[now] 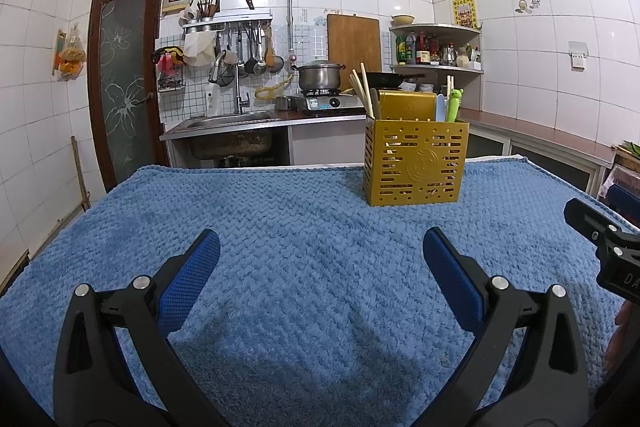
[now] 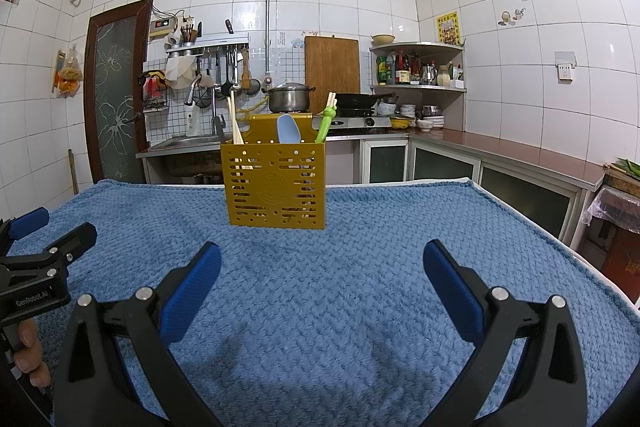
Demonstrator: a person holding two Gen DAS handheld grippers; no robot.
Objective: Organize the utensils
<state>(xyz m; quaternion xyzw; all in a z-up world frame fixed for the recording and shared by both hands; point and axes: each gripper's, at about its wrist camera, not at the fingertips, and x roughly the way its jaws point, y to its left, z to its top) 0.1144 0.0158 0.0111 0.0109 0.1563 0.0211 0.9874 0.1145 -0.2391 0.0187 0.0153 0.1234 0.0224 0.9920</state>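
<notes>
Left gripper: blue pads spread wide, nothing between them, poised over the blue towel. Right gripper: likewise spread and empty, just beside the left one. Yellow slotted utensil holder stands upright on the towel's far part, well apart from both claws; ahead-right of the left, ahead and slightly left of the right. Inside: wooden chopsticks, light blue spoon, green frog-topped chopsticks. Behind: kitchen counter with steel pot.
</notes>
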